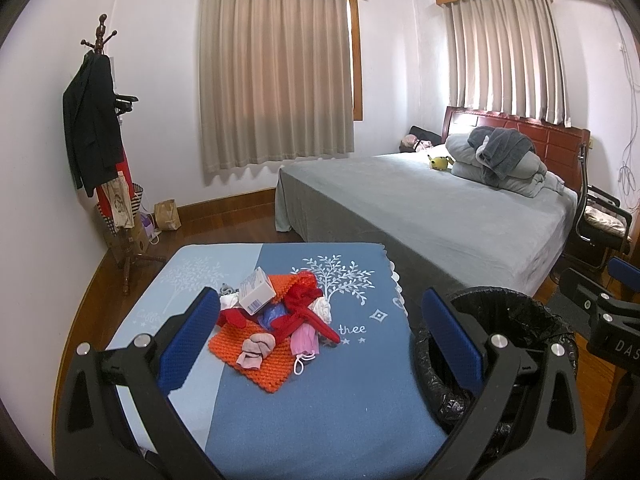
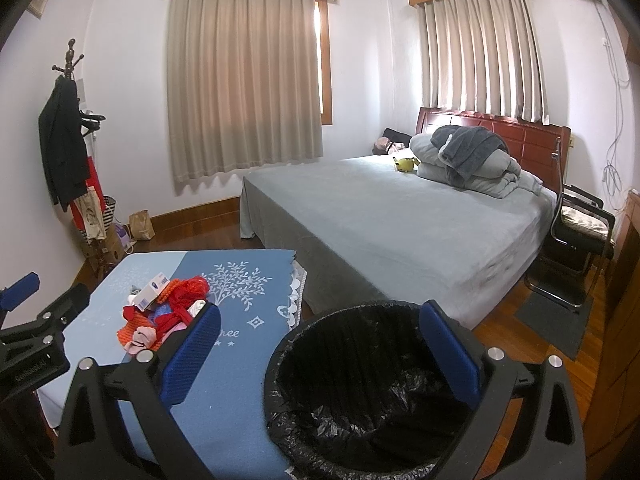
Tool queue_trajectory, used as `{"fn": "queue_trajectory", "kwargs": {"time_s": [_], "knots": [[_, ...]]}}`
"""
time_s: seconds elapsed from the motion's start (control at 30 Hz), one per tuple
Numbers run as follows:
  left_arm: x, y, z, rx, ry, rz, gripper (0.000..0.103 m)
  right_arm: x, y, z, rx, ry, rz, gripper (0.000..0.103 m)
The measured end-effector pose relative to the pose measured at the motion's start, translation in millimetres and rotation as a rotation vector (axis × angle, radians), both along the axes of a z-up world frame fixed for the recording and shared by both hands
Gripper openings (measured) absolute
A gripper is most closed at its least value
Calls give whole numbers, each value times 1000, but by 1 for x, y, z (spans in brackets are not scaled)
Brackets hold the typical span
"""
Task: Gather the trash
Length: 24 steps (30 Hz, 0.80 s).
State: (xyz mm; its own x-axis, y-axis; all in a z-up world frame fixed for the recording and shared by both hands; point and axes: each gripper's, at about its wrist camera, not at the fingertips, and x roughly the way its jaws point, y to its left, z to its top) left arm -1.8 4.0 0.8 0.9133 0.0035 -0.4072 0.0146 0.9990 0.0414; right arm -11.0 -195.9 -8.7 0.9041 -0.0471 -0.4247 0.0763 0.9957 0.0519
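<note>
A heap of trash lies on an orange knitted mat (image 1: 256,354) on the blue-covered table (image 1: 320,400): a small white box (image 1: 256,294), red scraps (image 1: 304,312), a pink face mask (image 1: 306,342) and a crumpled pink tissue (image 1: 256,350). The heap also shows in the right wrist view (image 2: 160,308). My left gripper (image 1: 320,320) is open and empty, hovering above the table in front of the heap. My right gripper (image 2: 320,328) is open and empty above the bin (image 2: 360,392), which has a black bag liner. The bin stands right of the table (image 1: 500,320).
A bed with a grey cover (image 2: 400,220) fills the right of the room, bedding piled at its head. A coat rack (image 1: 100,140) and paper bag (image 1: 168,214) stand at the left wall. A black chair (image 2: 576,236) stands beside the bed.
</note>
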Motion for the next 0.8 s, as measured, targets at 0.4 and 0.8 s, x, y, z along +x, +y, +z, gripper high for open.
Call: {"fn": "queue_trajectory", "kwargs": {"time_s": [0.4, 0.8], "knots": [[1, 2, -8, -4, 4, 4, 98, 0, 2, -1, 2, 3, 2, 97], [8, 16, -25, -24, 23, 34, 98, 18, 21, -9, 8, 27, 42, 97]]}}
